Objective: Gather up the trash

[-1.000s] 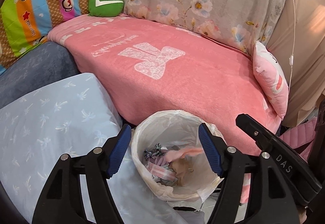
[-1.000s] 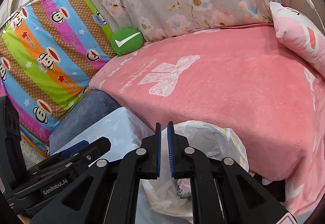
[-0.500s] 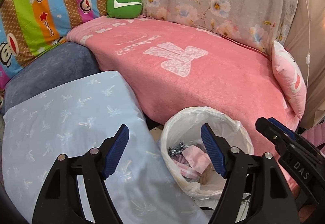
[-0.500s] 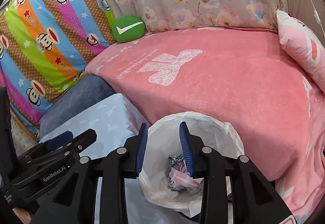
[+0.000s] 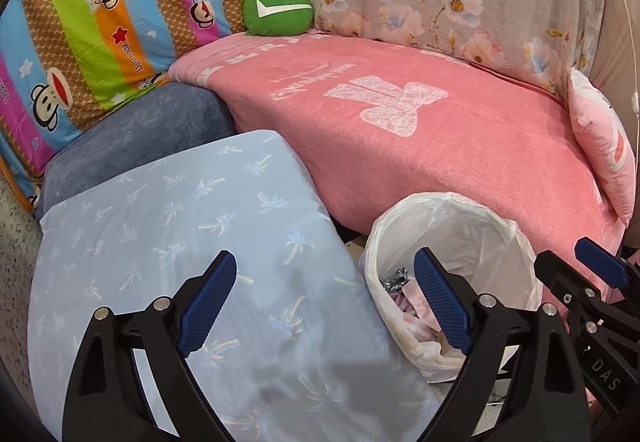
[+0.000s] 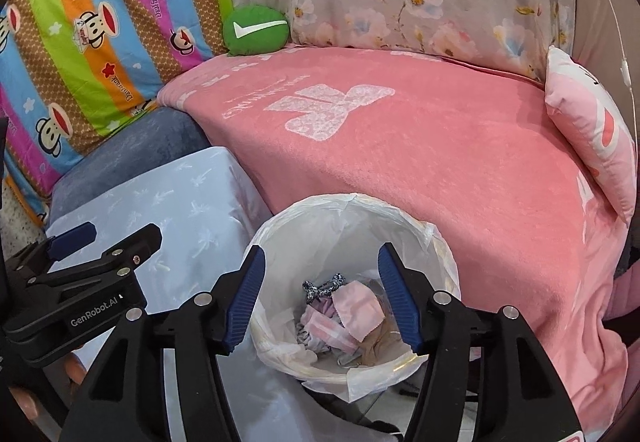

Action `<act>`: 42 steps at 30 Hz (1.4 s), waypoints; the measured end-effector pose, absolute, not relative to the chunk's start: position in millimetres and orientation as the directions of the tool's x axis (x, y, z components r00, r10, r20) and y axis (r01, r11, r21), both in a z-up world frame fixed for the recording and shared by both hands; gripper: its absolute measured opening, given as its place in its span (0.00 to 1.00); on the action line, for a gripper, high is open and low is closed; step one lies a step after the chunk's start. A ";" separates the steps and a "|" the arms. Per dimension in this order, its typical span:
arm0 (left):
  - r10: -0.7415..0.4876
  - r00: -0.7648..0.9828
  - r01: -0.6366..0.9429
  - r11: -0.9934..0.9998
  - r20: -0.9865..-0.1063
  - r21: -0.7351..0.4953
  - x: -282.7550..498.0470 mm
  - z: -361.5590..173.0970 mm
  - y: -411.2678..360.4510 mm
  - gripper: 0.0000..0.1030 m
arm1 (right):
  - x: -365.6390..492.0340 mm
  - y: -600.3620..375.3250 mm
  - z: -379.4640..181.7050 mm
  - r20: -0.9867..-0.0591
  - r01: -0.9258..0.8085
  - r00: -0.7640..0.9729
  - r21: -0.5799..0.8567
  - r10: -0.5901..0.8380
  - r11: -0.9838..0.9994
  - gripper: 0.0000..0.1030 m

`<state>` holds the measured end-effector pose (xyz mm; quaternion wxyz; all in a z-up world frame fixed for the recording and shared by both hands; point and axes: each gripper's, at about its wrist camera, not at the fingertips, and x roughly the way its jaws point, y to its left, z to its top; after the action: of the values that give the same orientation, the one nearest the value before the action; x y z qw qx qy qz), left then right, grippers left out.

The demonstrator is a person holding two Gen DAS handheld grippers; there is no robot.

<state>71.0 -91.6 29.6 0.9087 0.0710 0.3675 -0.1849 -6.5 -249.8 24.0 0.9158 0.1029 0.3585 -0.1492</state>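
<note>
A white-lined trash bin (image 6: 436, 242) stands on the floor against the pink sofa. It holds crumpled pink and grey scraps (image 6: 352, 316) and a black-and-white scrap (image 6: 322, 288). My right gripper (image 6: 320, 296) is open and empty, straight above the bin's mouth. My left gripper (image 5: 322, 300) is open and empty, over the light blue cushion (image 5: 168, 242) just left of the bin (image 5: 460, 226). Each gripper shows in the other's view: the left one (image 6: 80, 242), the right one (image 5: 600, 266).
A pink blanket (image 6: 420, 145) covers the sofa seat. A green round cushion (image 6: 256, 27) sits at the back, a pink pillow (image 6: 588, 125) at the right. A striped monkey-print cover (image 6: 80, 21) and a blue-grey cushion (image 6: 132, 149) are at the left.
My right gripper opened from shut to wide open above the bin. My left gripper slid left, off the bin and over the light blue cushion.
</note>
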 end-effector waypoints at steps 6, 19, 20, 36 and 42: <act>-0.250 0.657 0.367 0.930 -0.711 0.012 66.9 20.1 -85.5 0.86 | -8.6 -245.3 15.1 -0.706 0.355 0.675 0.059 -0.212 0.933 0.65; -0.201 0.632 0.335 0.942 -0.748 0.031 60.9 0.1 -77.2 0.89 | -14.9 -236.4 -8.0 -0.731 0.366 0.646 0.042 -0.222 0.930 0.95; -0.197 0.632 0.334 0.942 -0.750 0.034 60.6 -0.9 -76.9 0.89 | -15.7 -235.5 -9.1 -0.729 0.368 0.644 0.031 -0.231 0.929 0.95; -0.184 0.630 0.338 0.940 -0.754 0.053 51.2 -8.4 -83.2 0.91 | -26.5 -232.4 -17.3 -0.732 0.371 0.632 -0.003 -0.255 0.929 0.95; -0.183 0.627 0.349 0.935 -0.758 0.063 47.2 -10.0 -88.8 0.93 | -29.2 -234.5 -19.0 -0.735 0.375 0.626 -0.009 -0.261 0.927 0.95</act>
<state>47.2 -88.8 -10.0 0.8961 0.1020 0.4058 -0.1483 -29.2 -234.5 -19.0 0.8988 0.0728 0.3944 -0.1769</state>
